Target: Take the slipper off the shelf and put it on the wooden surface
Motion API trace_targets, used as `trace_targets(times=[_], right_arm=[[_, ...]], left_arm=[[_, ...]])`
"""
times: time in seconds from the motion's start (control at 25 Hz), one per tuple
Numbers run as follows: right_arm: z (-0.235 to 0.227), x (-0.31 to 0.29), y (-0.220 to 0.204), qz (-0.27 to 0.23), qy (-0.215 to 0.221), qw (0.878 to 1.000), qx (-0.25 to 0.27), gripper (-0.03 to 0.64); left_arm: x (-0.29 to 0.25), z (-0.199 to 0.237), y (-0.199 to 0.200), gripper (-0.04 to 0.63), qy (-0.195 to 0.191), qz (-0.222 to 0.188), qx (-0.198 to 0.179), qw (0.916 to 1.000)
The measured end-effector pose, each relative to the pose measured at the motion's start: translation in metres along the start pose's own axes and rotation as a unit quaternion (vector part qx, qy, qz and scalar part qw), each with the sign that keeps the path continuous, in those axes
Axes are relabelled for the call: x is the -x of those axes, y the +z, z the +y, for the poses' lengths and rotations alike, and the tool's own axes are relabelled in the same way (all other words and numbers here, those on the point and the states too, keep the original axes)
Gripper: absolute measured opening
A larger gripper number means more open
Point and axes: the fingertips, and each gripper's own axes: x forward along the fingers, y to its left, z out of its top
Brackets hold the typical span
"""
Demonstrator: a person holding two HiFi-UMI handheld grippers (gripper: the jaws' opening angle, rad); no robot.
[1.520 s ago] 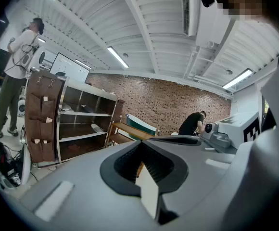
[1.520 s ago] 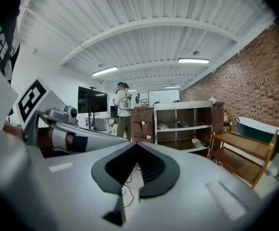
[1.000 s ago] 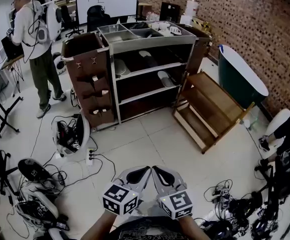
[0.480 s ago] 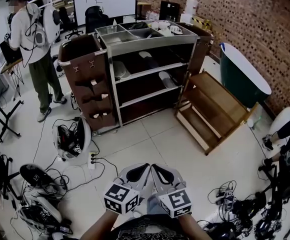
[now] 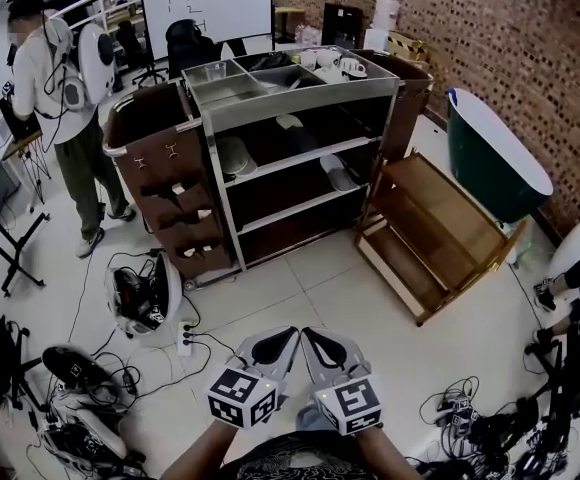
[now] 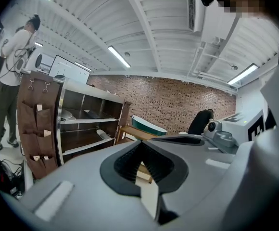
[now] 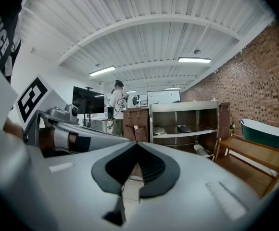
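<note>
Slipper (image 5: 337,175) pale, flat; metal shelf (image 5: 300,100).

No legible text or numbers; whiteboard (image 5: 206,3) marks too small to read; white print on dark fabric (image 7: 2,30) cut off at edge, unreadable

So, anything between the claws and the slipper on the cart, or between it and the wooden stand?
Nothing visible. Bare floor runs from the shut left claw and right claw to the open front of the cart, where the slipper lies on a shelf. The wooden stand is right beside the cart. Cables lie off left.
</note>
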Motion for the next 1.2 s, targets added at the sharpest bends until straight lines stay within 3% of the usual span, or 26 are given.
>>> trace_targets(times=[0.44,0.76,1.2], right_arm=[[-0.082,-0.036,0.009,-0.005,0.006,1.000,-0.027,0.000],[-0.138,-0.054,0.012,-0.007,0.020,0.999,-0.045,0.008],[-0.195,-0.059,0.009,-0.007,0.015,0.998,-0.055,0.008]], left_arm=[[-0.081,0.024,0.023,0.005,0.033,0.008,0.007,0.9994],[-0.136,0.030,0.031,0.005,0.058,0.035,-0.032,0.9972],[-0.189,0.032,0.040,0.005,0.070,0.039,-0.042,0.9959]])
